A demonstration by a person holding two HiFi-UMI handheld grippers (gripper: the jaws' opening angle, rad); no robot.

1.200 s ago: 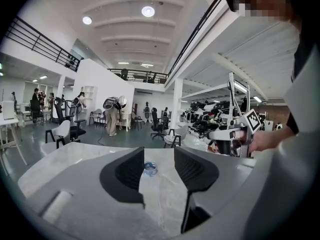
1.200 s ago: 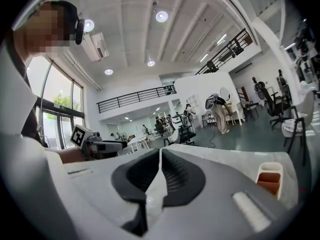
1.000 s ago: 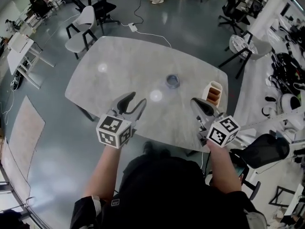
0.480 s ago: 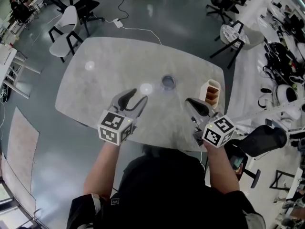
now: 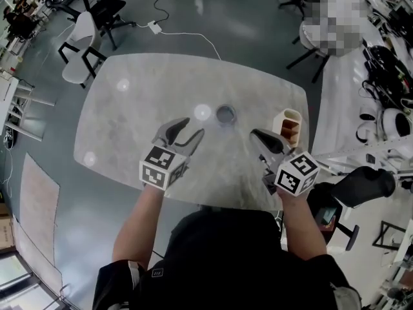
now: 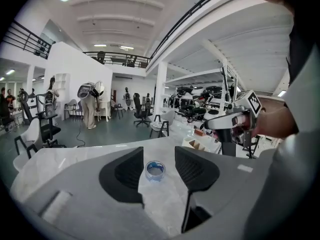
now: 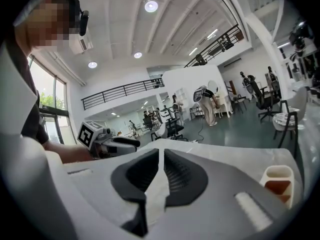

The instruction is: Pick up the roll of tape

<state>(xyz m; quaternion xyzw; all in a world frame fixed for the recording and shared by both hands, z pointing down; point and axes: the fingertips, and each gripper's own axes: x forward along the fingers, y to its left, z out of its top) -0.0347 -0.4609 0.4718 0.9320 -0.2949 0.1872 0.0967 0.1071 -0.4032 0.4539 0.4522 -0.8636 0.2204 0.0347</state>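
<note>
A small blue roll of tape (image 5: 225, 113) lies flat on the pale marble table (image 5: 148, 89), past the middle. My left gripper (image 5: 185, 130) hovers over the table's near half, open, its jaws aimed at the roll. In the left gripper view the roll of tape (image 6: 155, 170) shows in the gap between the two dark jaws, some way ahead and untouched. My right gripper (image 5: 262, 139) hangs to the right, shut and empty, with its jaws pressed together. In the right gripper view the right gripper (image 7: 160, 160) points across the table toward the left gripper (image 7: 131, 142).
A white holder with orange compartments (image 5: 288, 125) stands near the table's right edge, also seen as the holder (image 7: 279, 180) in the right gripper view. Chairs (image 5: 84, 34) stand beyond the far left corner. A cable (image 5: 193, 34) runs over the floor behind the table.
The view has shifted a little and both grippers have edged forward over the table. The left one is now slightly closer to the roll. Jaw states look unchanged.
</note>
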